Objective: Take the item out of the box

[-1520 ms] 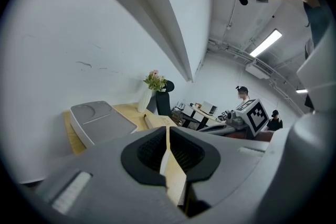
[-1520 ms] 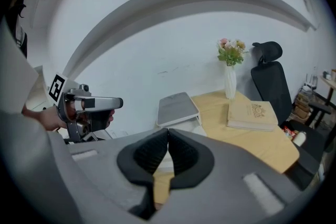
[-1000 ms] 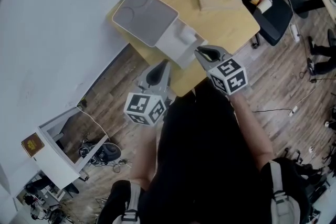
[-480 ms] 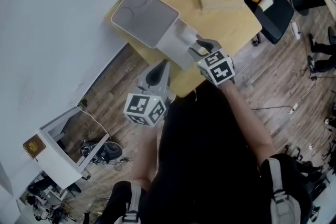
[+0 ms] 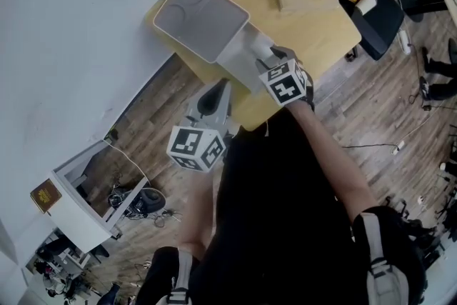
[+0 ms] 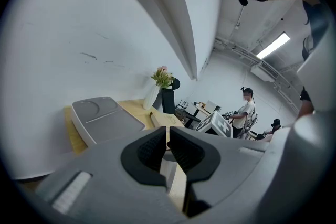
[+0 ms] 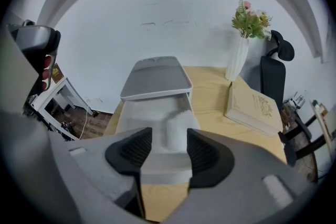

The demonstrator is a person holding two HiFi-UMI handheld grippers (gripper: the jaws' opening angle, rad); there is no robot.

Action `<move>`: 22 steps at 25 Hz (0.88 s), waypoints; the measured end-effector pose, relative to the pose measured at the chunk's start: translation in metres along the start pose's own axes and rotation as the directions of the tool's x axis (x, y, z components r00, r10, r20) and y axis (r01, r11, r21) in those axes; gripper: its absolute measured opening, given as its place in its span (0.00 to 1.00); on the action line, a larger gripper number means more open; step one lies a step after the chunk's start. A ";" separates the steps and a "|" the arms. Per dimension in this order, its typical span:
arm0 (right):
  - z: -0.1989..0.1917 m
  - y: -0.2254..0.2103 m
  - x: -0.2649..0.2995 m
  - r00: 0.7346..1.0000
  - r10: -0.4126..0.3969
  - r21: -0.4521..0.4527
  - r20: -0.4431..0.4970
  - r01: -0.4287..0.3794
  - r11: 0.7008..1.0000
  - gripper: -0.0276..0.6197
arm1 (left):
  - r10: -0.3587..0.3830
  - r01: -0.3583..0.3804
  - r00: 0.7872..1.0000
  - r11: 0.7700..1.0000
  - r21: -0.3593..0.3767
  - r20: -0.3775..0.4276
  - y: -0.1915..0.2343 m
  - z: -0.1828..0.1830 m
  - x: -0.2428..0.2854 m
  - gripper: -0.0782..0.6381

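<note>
Right gripper view: right gripper (image 7: 169, 139) has its jaws wide apart, nothing clamped. It looks down into the open drawer (image 7: 134, 113) pulled out of the grey box (image 7: 155, 78). One white, soft-looking item (image 7: 177, 124) sits in the drawer, toward its back-right, near the box body. It lines up w/ the gap btw the jaws; can't tell if either pad touches it. Rest of the drawer shows bare grey floor. Box top is a flat grey tray shape w/ a raised rim.

Box stands on a yellow wood table (image 7: 210, 92). Right of the box lies a closed tan book (image 7: 254, 105). Behind and right of the box is a white vase (image 7: 237, 57) w/ flowers, and a black chair (image 7: 274, 73) further right.

Left gripper view: left gripper (image 6: 168, 134) has its jaws narrow, almost together, w/ nothing btw them. Box is ahead of it to the left.

Head view: the right gripper is over the drawer. The left gripper hangs off the table edge on the drawer side of the box, over wood floor (image 5: 153, 118), apart from the box. White shelf unit (image 5: 78, 214) stands on the floor well away from the box, lower left.
</note>
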State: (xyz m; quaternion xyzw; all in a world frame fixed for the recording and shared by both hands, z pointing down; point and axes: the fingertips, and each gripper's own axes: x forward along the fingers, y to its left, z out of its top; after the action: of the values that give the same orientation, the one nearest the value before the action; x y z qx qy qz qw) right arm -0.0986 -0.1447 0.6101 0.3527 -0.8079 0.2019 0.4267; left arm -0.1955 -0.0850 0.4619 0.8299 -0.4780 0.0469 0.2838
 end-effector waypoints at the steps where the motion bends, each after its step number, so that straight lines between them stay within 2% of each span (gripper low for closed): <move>1: -0.001 0.000 0.004 1.000 -0.002 -0.004 -0.010 0.002 1.000 0.36 | 0.001 -0.001 1.000 1.000 -0.001 0.000 0.001 0.000 0.000 0.15; 6: -0.010 -0.001 0.024 0.998 -0.015 -0.024 -0.055 0.014 1.000 0.41 | 0.006 -0.006 1.000 1.000 -0.010 -0.002 0.002 -0.005 -0.002 0.15; 9: -0.014 -0.001 0.032 0.997 -0.022 -0.027 -0.076 0.020 0.999 0.41 | 0.013 -0.013 1.000 1.000 -0.022 -0.003 0.003 -0.009 -0.003 0.15; 14: -0.017 -0.006 0.046 0.991 -0.080 -0.076 -0.110 0.072 0.995 0.41 | 0.029 -0.029 1.000 0.999 -0.031 -0.009 0.013 -0.014 -0.010 0.15; 22: -0.022 -0.009 0.063 0.979 -0.106 -0.122 -0.172 0.085 0.989 0.41 | 0.062 -0.062 0.998 0.997 -0.044 0.003 0.028 -0.012 -0.021 0.15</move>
State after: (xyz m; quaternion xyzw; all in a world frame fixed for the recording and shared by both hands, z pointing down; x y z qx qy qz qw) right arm -0.1039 -0.1622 0.6752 0.3468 -0.7590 0.1652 0.5258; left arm -0.2275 -0.0728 0.4765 0.8082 -0.5052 0.0435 0.2995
